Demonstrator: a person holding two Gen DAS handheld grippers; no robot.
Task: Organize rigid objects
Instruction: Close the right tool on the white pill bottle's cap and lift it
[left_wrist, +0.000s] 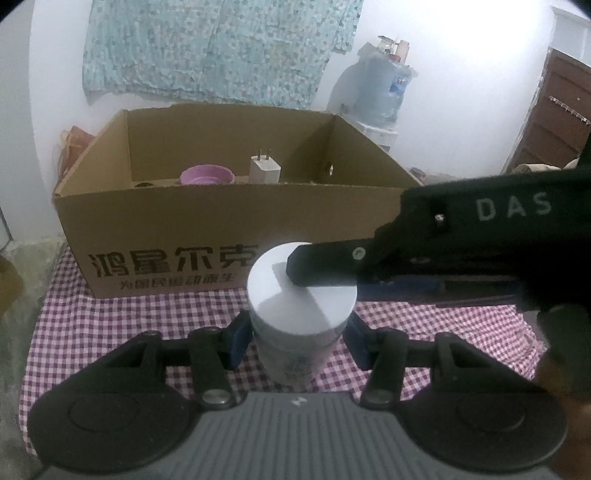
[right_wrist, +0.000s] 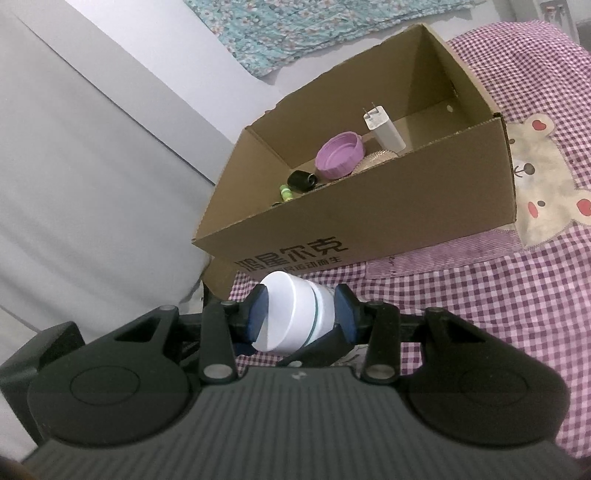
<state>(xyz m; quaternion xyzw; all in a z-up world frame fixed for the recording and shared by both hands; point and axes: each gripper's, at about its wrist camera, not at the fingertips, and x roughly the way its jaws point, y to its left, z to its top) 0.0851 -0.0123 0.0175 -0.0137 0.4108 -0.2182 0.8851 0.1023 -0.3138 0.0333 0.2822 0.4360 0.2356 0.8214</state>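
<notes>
The box (left_wrist: 229, 221) sits open on the checked cloth (left_wrist: 110, 317), at twelve o'clock from my left claw (left_wrist: 297, 338). Inside it I see a purple lid (left_wrist: 207, 175) lying mouth up, a white charger (left_wrist: 264, 168) with its prongs pointing up at about three o'clock of the lid, and a dark cap (right_wrist: 302, 180) at the lid's nine o'clock. From my right wrist view a small green piece (right_wrist: 285, 192) also lies near the cap; a pale ribbed thing beside the lid I cannot make out. The jar (left_wrist: 301, 295) is white with a broad flat white lid and some blue print low on its body, too blurred to read; a thin dark green line rings it just below the lid. It is outside the box, in front of the near wall, held above the cloth. My left claw is clenched on the jar's body, a blue pad on each side. My right claw (right_wrist: 301, 314) comes in from three o'clock and grips the lid, with its pads pressed on the rim. The jar's long axis runs roughly upright, lid end up.
</notes>
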